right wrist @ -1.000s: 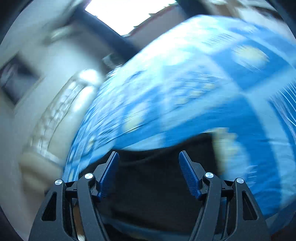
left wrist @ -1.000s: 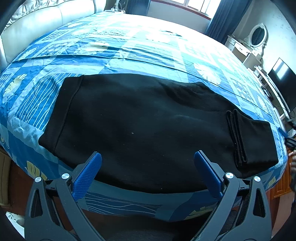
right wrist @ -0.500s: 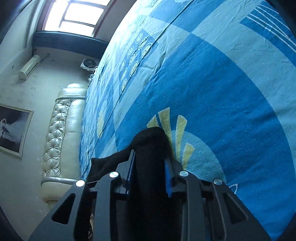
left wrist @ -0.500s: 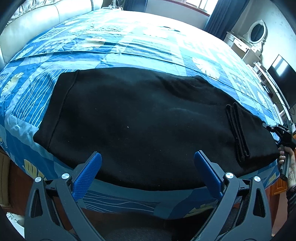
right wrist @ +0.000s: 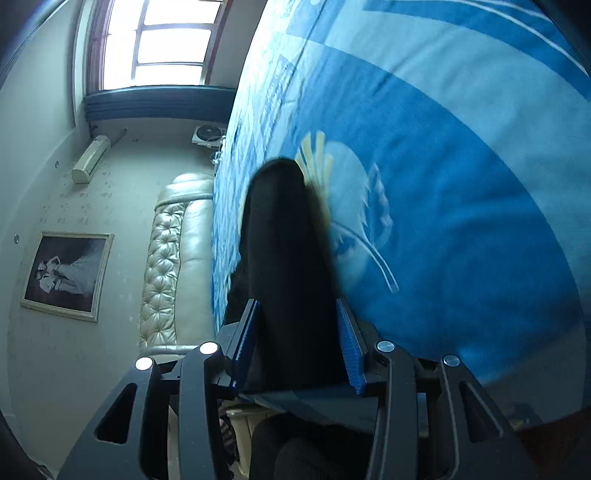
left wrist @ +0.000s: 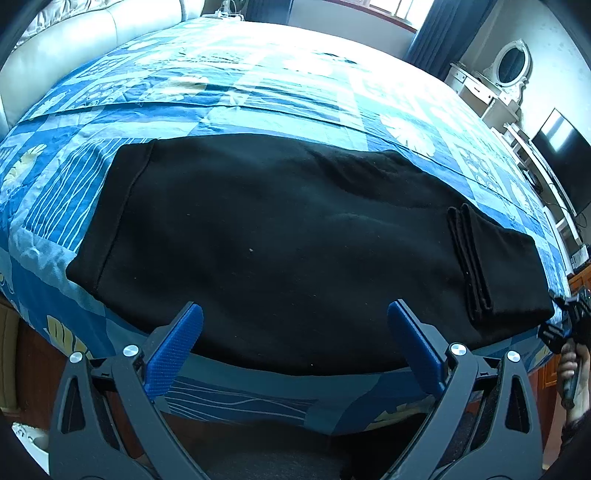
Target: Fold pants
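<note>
Left tongs [left wrist: 295, 343] spread wide over whole pants [left wrist: 280, 243], right tongs [right wrist: 295, 343] clenched on cuff fold

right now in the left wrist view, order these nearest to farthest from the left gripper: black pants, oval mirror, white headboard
1. black pants, just ahead of the open left gripper
2. white headboard, far left
3. oval mirror, far right; close call with the headboard

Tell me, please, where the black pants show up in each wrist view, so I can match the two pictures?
Left wrist: the black pants lie flat across the middle, beyond the open left gripper.
Right wrist: a fold of the pants sits centre-low, clamped in the right gripper.
Shared landmark: the blue patterned bedspread under them.
</note>
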`<action>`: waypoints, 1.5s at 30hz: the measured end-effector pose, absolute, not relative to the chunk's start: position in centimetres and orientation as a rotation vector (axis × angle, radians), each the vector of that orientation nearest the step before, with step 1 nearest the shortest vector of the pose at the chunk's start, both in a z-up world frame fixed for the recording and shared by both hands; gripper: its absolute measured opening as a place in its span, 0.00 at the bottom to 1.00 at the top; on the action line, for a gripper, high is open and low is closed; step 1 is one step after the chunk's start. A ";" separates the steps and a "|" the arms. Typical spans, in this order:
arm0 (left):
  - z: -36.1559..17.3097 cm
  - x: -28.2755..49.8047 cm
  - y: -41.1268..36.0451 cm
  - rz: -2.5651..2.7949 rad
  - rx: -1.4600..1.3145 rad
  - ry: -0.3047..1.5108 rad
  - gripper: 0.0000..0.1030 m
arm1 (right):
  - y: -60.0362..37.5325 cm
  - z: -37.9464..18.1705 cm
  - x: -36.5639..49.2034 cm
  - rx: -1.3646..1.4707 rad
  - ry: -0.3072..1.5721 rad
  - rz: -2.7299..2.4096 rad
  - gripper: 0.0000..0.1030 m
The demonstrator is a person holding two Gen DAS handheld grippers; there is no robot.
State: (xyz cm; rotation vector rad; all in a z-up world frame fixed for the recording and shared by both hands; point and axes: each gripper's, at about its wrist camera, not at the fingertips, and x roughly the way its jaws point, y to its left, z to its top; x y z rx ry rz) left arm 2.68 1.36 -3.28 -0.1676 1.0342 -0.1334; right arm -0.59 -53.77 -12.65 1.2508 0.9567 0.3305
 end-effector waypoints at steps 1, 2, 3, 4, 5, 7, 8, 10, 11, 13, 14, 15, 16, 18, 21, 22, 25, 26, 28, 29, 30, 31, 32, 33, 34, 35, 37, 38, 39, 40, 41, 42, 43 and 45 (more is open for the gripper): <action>-3.3 2.6 1.3 -0.134 -0.164 1.033 0.97 | -53.6 -12.9 -0.9 1.251 0.958 0.330 0.41; -3.3 2.6 1.2 -0.135 -0.161 1.033 0.97 | -53.5 -13.2 -1.1 1.245 0.953 0.321 0.37; -3.3 2.6 1.2 -0.134 -0.160 1.033 0.97 | -53.5 -13.3 -1.1 1.236 0.953 0.308 0.33; -3.3 2.6 1.1 -0.131 -0.160 1.034 0.97 | -53.2 -13.3 -1.1 1.201 0.965 0.287 0.31; -3.4 2.6 1.1 -0.129 -0.163 1.037 0.97 | -53.2 -13.2 -1.0 1.178 0.971 0.278 0.27; -3.5 2.6 1.1 -0.127 -0.166 1.040 0.97 | -53.1 -13.0 -1.1 1.129 0.983 0.261 0.25; -3.5 2.6 1.2 -0.126 -0.167 1.040 0.97 | -53.0 -12.8 -1.0 1.117 0.983 0.251 0.25; -3.4 2.6 1.2 -0.125 -0.160 1.034 0.97 | -52.7 -12.3 -1.0 1.125 0.972 0.233 0.26; -3.4 2.6 1.2 -0.123 -0.153 1.030 0.97 | -52.8 -12.2 -1.1 1.137 0.964 0.236 0.30; -3.3 2.5 1.3 -0.119 -0.149 1.023 0.97 | -53.6 -11.7 -1.8 1.167 0.959 0.212 0.35; -3.2 2.5 1.4 -0.116 -0.150 1.019 0.97 | -53.9 -11.1 -2.1 1.148 0.960 0.179 0.36; -3.1 2.5 1.5 -0.113 -0.152 1.016 0.97 | -54.3 -10.1 -2.4 1.102 0.950 0.121 0.36; -3.0 2.5 1.7 -0.110 -0.157 1.012 0.97 | -54.4 -8.6 -2.8 1.035 0.929 0.038 0.36; -2.8 2.7 2.1 -0.104 -0.171 1.003 0.97 | -54.1 -6.2 -3.1 0.941 0.888 -0.069 0.37; -2.7 2.9 2.5 -0.097 -0.183 0.999 0.97 | -50.3 -3.4 -1.9 0.897 0.838 0.039 0.37; -2.7 3.0 2.6 -0.095 -0.185 1.000 0.97 | -48.4 -3.1 -1.1 0.896 0.850 0.108 0.37; -2.8 3.1 2.9 -0.088 -0.192 1.004 0.97 | -42.4 -3.7 1.7 0.914 0.914 0.310 0.37; -2.7 3.1 3.0 -0.086 -0.191 1.002 0.97 | -40.6 -4.2 2.6 0.928 0.935 0.367 0.37; -2.6 3.1 3.2 -0.083 -0.190 0.997 0.97 | -37.2 -5.5 4.2 0.962 0.980 0.463 0.37; -2.6 3.1 3.4 -0.084 -0.192 0.995 0.97 | -35.6 -6.0 4.5 0.976 1.000 0.501 0.37; -2.5 3.1 3.6 -0.083 -0.195 0.994 0.97 | -34.5 -6.5 4.7 0.982 1.016 0.531 0.37; -2.5 3.2 3.8 -0.081 -0.197 0.993 0.97 | -33.1 -7.0 5.2 0.980 1.037 0.557 0.37; -2.4 3.3 4.0 -0.077 -0.200 0.992 0.97 | -32.2 -7.4 5.2 0.974 1.061 0.575 0.37; -2.4 3.3 4.3 -0.073 -0.204 0.991 0.97 | -31.4 -7.8 5.4 0.971 1.085 0.584 0.37; -2.4 3.4 4.5 -0.070 -0.209 0.991 0.97 | -30.6 -8.5 5.6 0.973 1.110 0.587 0.37; -2.5 3.5 4.7 -0.066 -0.214 0.991 0.97 | -30.1 -9.3 5.6 0.972 1.136 0.586 0.36; -2.5 3.7 5.3 -0.058 -0.226 0.991 0.97 | -30.1 -9.9 5.2 0.975 1.128 0.585 0.33; -2.5 3.8 5.7 -0.055 -0.230 0.990 0.97 | -30.2 -10.0 5.3 0.988 1.123 0.587 0.32; -2.4 4.0 6.3 -0.053 -0.240 0.989 0.97 | -30.4 -10.0 5.0 1.005 1.118 0.592 0.32; -2.3 4.2 6.8 -0.055 -0.251 0.989 0.97 | -30.8 -9.8 4.7 1.024 1.109 0.598 0.34; -2.1 4.4 7.6 -0.060 -0.269 0.991 0.97 | -31.6 -9.6 4.1 1.033 1.099 0.600 0.35; -2.0 4.6 8.3 -0.062 -0.285 0.989 0.97 | -31.8 -9.1 4.0 1.027 1.089 0.597 0.37; -1.7 4.8 9.6 -0.057 -0.312 0.982 0.97 | -31.6 -8.8 4.2 1.014 1.084 0.594 0.38; -1.5 5.2 12.3 -0.049 -0.374 0.969 0.97 | -31.5 -7.7 4.5 0.963 1.069 0.584 0.46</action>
